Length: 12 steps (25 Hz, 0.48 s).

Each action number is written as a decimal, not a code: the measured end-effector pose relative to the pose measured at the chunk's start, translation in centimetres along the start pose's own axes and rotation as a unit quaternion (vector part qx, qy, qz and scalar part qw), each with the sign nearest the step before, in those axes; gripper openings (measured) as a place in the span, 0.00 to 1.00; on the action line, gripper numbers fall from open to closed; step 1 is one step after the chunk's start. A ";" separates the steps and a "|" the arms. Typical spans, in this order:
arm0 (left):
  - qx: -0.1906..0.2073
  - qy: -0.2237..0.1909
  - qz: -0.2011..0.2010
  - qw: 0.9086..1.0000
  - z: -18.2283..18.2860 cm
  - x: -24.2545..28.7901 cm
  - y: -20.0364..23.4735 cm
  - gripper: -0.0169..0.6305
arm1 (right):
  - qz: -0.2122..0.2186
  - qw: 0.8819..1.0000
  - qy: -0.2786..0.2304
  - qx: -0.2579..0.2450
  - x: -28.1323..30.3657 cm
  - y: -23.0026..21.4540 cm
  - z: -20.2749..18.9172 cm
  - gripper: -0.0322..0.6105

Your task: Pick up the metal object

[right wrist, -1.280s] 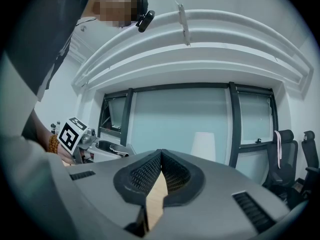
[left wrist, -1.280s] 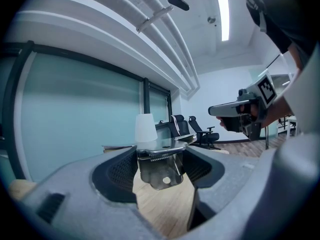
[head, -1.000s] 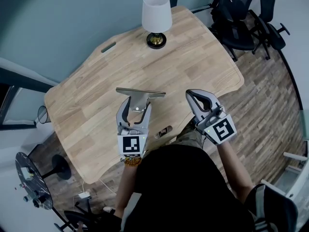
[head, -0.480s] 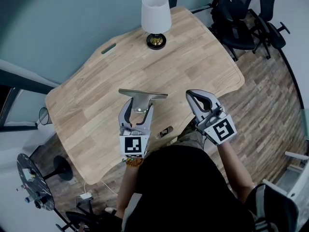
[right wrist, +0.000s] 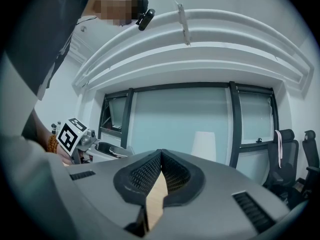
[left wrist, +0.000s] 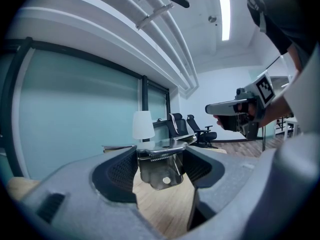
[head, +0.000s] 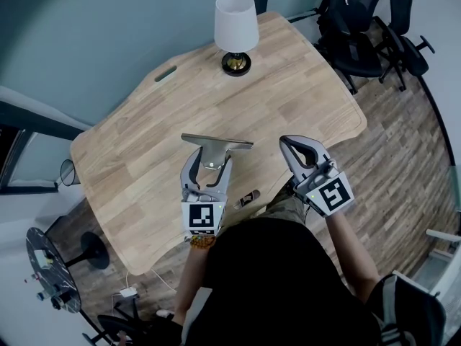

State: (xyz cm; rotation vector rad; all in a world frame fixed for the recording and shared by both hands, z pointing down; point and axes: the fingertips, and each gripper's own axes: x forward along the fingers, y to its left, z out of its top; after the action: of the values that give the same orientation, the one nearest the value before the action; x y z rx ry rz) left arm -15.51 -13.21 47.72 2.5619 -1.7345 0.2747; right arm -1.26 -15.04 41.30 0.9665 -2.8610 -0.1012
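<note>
Left gripper view: left hand-held gripper [left wrist: 161, 156] clamped on narrow stem of metal object [left wrist: 161, 173]; wide bar ahead of jaws, seemingly just clear of counter [head: 137, 157]. Right hand-held gripper [right wrist: 159, 170] closed, empty, off to side. Advice: firm squeeze, level straight lift, no twist; bar likely front-heavy.

One table [head: 144, 164], one lamp [head: 235, 27], one metal object [head: 217, 141] (two grippers [head: 210, 160] [head: 287, 142]).

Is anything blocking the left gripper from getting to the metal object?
Nothing visible does. The left gripper has its jaws closed on the metal object, with no other item between them.
</note>
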 end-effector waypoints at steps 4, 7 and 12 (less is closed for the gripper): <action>0.000 0.000 0.000 1.000 0.0 0.1 -0.1 0.48 | 0.003 1.000 0.002 -0.001 0.1 0.0 0.1 0.05; -0.003 0.000 0.002 1.000 -0.1 0.1 -0.1 0.48 | 0.004 1.000 0.003 -0.001 0.1 0.0 -0.1 0.05; -0.001 0.002 0.001 1.000 0.1 0.2 -0.1 0.48 | 0.007 1.000 0.004 -0.001 0.1 0.1 -0.1 0.05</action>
State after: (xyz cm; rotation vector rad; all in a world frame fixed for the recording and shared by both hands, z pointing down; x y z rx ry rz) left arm -15.32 -13.32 47.71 2.5570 -1.7362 0.2770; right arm -1.38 -14.98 41.39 0.9456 -2.8594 -0.1002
